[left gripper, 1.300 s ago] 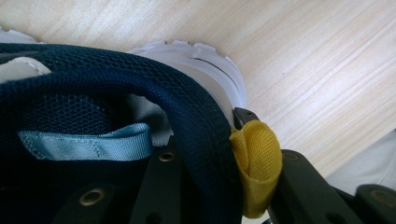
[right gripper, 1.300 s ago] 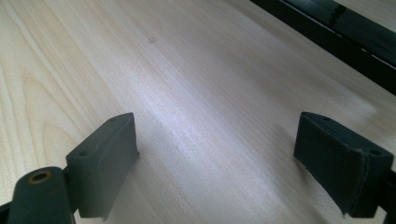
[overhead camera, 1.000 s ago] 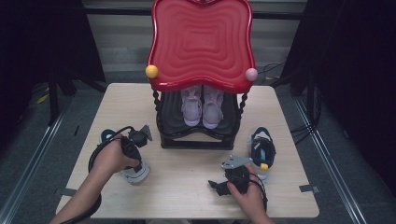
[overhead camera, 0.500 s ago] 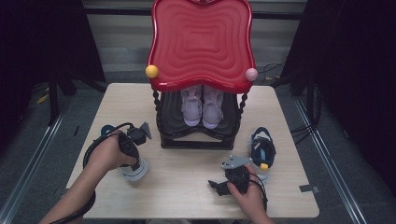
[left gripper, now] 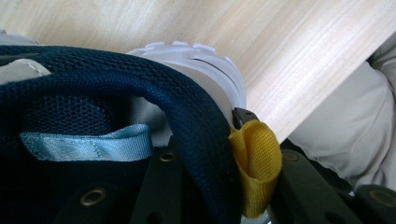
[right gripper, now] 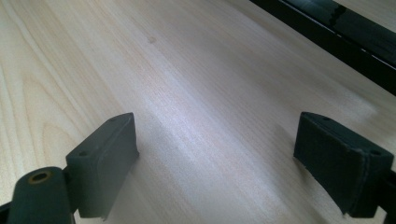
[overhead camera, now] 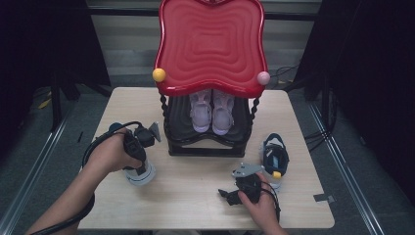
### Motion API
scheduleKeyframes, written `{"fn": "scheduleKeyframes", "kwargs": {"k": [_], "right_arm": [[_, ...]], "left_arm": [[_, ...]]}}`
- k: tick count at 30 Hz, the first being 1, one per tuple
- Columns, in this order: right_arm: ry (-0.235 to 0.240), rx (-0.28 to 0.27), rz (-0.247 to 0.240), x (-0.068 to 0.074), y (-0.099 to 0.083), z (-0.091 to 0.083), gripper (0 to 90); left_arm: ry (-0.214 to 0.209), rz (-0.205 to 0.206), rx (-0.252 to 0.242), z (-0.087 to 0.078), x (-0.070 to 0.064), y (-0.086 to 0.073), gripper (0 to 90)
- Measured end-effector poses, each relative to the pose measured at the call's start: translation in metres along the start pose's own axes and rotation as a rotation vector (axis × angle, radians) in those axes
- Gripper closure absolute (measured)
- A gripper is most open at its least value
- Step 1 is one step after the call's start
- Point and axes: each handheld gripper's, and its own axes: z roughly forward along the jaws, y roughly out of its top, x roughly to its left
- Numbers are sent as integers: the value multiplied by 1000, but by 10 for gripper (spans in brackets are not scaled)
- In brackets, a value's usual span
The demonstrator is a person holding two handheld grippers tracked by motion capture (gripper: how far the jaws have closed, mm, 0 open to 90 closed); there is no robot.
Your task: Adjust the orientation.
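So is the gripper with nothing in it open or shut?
Open. In the right gripper view, the right gripper has its two black jaws wide apart, with bare pale wooden table between them.

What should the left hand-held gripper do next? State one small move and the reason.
Probably lift the navy shoe off the table: the left hand-held gripper already clamps its heel collar beside the yellow pull tab, and its mate lies near the shoe rack.

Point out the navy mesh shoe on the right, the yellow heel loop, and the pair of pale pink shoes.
Navy mesh shoe [overhead camera: 275, 155], high view, upper.
Yellow heel loop [left gripper: 255, 164], left gripper view, loop's fold.
Pale pink shoes [overhead camera: 212, 111], high view, inner edge of left shoe.
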Motion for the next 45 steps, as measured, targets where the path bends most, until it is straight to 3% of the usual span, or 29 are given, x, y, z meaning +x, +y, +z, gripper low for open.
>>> {"fn": "scheduleKeyframes", "kwargs": {"k": [30, 45], "right_arm": [[0, 2, 0, 0, 0, 0, 125], [0, 5, -1, 0, 0, 0, 125]], "left_arm": [[60, 49, 21, -63, -12, 9, 738], [59, 97, -7, -112, -25, 18, 737]]}}
